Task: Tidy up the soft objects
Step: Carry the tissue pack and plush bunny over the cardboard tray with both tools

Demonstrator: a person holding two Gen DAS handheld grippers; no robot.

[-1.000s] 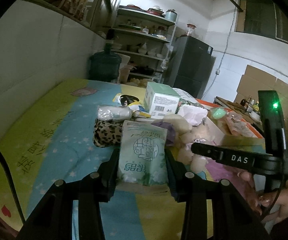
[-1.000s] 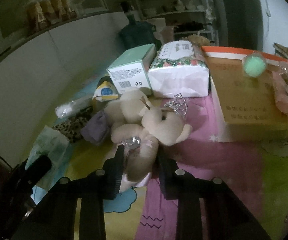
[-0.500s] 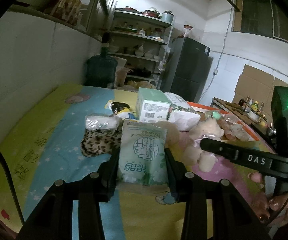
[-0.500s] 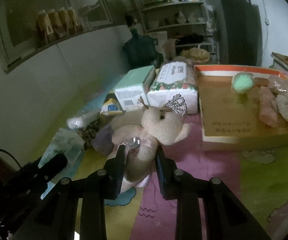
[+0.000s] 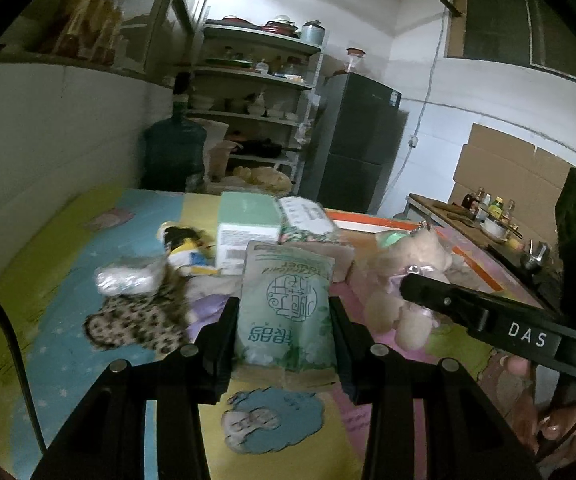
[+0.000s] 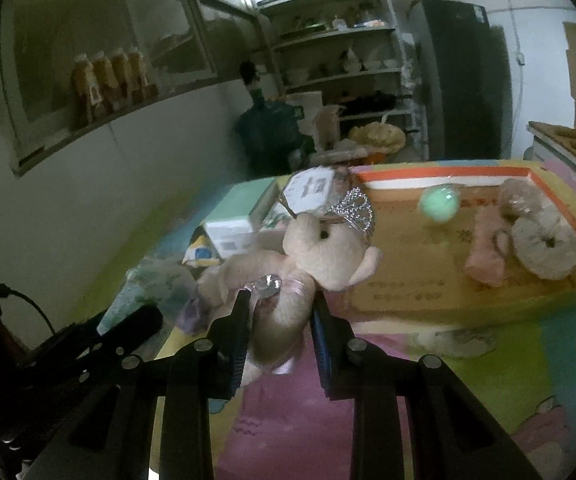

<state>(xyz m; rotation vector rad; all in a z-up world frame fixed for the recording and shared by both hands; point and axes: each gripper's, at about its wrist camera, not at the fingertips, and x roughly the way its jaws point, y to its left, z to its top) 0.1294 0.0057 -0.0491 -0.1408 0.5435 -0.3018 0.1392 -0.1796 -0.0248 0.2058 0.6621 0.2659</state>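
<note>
Cartoon-print bedding now lies below both loads: we have raised the left hand-held gripper (image 5: 284,320), clamping the tissue pack (image 5: 286,312), and the right hand-held gripper (image 6: 280,320), clamping the plush bear (image 6: 307,256), toward the cardboard tray (image 6: 407,264).

We see the right tool (image 6: 278,320) clamped on a beige teddy bear (image 6: 307,256), its two fingers (image 6: 238,332) pressing the bear's lower body from either side, the head and a silver tiara (image 6: 353,210) rising beyond the tips. Below lies a colourful cartoon-print mat (image 6: 507,360). Toward its far right edge sits a shallow cardboard tray (image 6: 407,272) with an orange rim, holding a green ball (image 6: 439,204), a pink plush piece (image 6: 485,248) and a pale fluffy ring (image 6: 543,244). Behind the bear stand a mint-green box (image 6: 240,208) and a tissue pack (image 6: 311,190). The left tool (image 6: 128,328) shows dark at the lower left.
</note>
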